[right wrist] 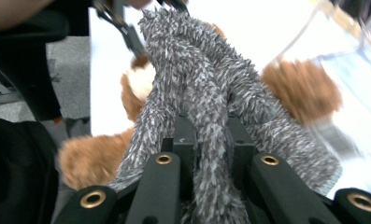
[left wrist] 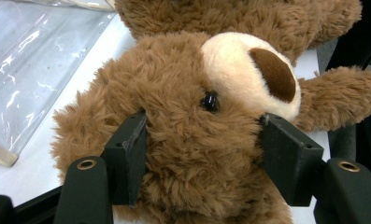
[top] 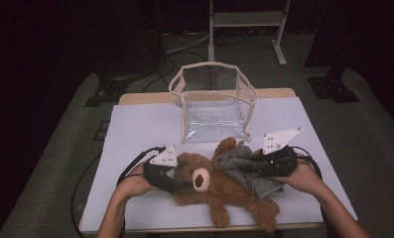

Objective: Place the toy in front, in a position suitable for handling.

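Teddy bear (top: 219,191) lies low in the high view's centre, left gripper (top: 177,184) at its head; left gripper view: jaws clamp the bear's head (left wrist: 197,135) mid-frame; right gripper view: right gripper (right wrist: 211,140) pinches grey cloth (right wrist: 206,93), centre.

Hidden, cropped and blurred parts

The grey garment (top: 244,168) covers the teddy bear's (top: 219,191) torso in the high view, and the bear's lower leg meets the bottom edge. In the right gripper view the clear bag (right wrist: 356,70) is blurred and cropped. The left gripper's fingers (left wrist: 127,156) sink into fur, hiding their pads.
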A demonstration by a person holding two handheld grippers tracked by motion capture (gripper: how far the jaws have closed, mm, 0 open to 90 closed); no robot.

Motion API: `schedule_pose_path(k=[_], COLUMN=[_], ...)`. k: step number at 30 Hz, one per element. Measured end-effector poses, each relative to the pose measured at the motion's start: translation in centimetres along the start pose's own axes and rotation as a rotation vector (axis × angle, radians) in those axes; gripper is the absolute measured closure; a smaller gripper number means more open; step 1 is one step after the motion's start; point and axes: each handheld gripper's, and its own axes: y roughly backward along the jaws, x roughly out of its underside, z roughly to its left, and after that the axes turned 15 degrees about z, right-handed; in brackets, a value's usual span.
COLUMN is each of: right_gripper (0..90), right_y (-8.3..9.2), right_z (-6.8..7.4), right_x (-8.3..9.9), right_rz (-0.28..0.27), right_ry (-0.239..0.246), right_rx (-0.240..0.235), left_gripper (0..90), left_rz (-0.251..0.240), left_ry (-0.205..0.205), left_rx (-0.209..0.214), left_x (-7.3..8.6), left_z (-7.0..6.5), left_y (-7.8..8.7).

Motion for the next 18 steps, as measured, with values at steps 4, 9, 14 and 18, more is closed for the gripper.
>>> schedule_pose_path(k=[4, 9, 14, 18], right_gripper=[78.0, 78.0, 77.9, 77.9], right_y=[-0.7, -3.6, -6.0, -5.8], right_z=[0.8, -0.5, -2.8, -4.4], right_x=[-2.3, -4.4, -4.1, -3.0], right_rz=[0.014, 0.077, 0.160, 0.163], right_ry=[0.053, 0.050, -0.011, -0.055], right_rx=[-0.008, -0.026, -0.020, -0.005], left_gripper=[36.4, 36.4, 36.4, 36.5], left_rz=[0.006, 0.003, -0.003, -0.005], left_ry=[-0.011, -0.017, -0.020, -0.019], left_rx=[-0.006, 0.001, 0.002, 0.001], left_x=[-0.2, -0.2, -0.2, -0.3], left_z=[-0.2, -0.3, -0.2, -0.3], left_y=[-0.1, -0.1, -0.2, -0.2])
